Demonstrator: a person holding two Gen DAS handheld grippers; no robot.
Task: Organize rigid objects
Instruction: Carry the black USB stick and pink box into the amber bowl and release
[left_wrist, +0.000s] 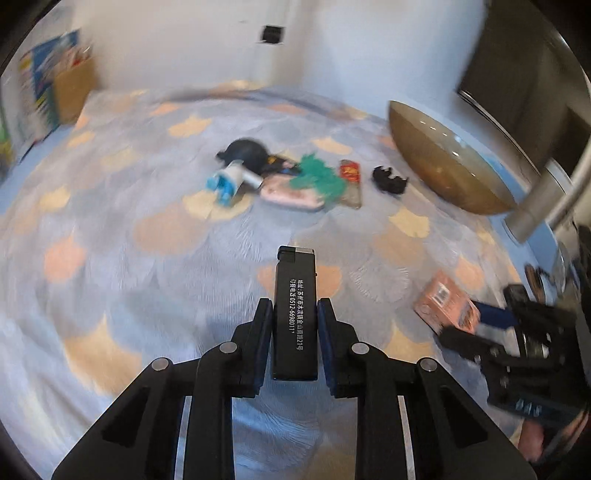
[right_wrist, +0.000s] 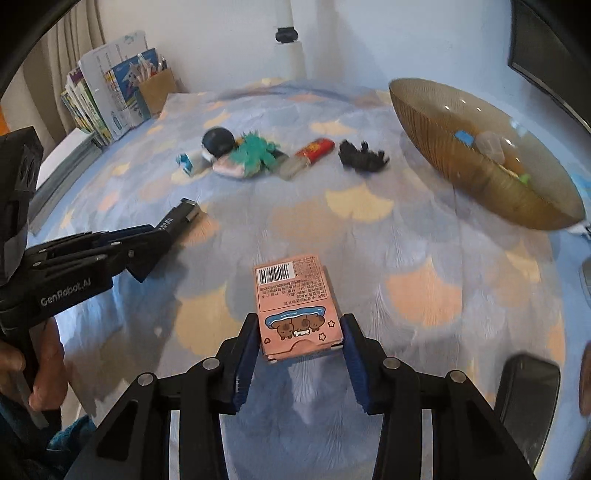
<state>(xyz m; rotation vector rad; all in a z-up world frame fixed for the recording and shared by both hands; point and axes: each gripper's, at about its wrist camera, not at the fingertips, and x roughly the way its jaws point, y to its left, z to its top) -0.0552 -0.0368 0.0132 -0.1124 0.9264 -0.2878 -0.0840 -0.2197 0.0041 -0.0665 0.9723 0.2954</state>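
Note:
My left gripper (left_wrist: 294, 314) is shut on a black lighter (left_wrist: 295, 295) with white print, held above the patterned blue cloth. It also shows in the right wrist view (right_wrist: 162, 230) at the left, with the lighter (right_wrist: 181, 216) sticking out. My right gripper (right_wrist: 300, 326) is shut on a pink card box (right_wrist: 295, 306) with a barcode and cartoon animals. The box also shows in the left wrist view (left_wrist: 445, 304) at the right. A brown ribbed bowl (right_wrist: 476, 162) holding several small items stands at the far right; it also shows in the left wrist view (left_wrist: 443, 166).
A pile lies mid-table: a black round object (right_wrist: 218, 140), a green toy (right_wrist: 255, 151), a pink case (right_wrist: 229, 168), a blue-white tube (right_wrist: 190, 162), a red lighter (right_wrist: 316, 149) and a black clip (right_wrist: 364, 155). Books and a cardboard holder (right_wrist: 155, 88) stand far left.

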